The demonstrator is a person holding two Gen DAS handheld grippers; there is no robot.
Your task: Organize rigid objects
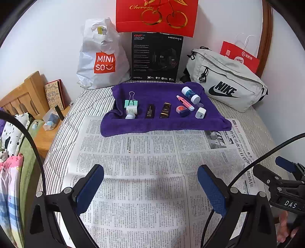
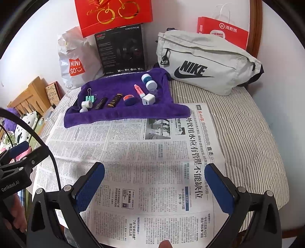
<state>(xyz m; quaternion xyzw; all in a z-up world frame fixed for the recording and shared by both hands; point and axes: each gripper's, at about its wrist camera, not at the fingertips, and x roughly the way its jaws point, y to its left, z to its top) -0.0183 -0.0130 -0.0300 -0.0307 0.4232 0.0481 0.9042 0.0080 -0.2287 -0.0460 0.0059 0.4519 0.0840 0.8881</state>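
Small rigid items, among them a white cube charger point(image 1: 200, 113), a mint binder clip point(image 1: 131, 104) and a white-capped bottle point(image 1: 190, 94), lie in a loose row on the purple towel point(image 1: 164, 125) on the bed, seemingly gathered for sorting. Nearer, over the newspaper point(image 1: 148, 171), the left gripper point(image 1: 150, 186) and right gripper point(image 2: 155, 186) hover level, fingers apart, empty.

The red gift bag point(image 1: 156, 17) is cut off by the top edge of the frame in both views. The black box point(image 1: 156, 57) below it hides behind the bag at its upper part, and its small print is too fine to read. The text of the newspaper point(image 1: 143, 171) is too small to read, and its near part is hidden behind the gripper fingers point(image 1: 89, 188). The labels on the small bottles point(image 1: 165, 110) cannot be told.
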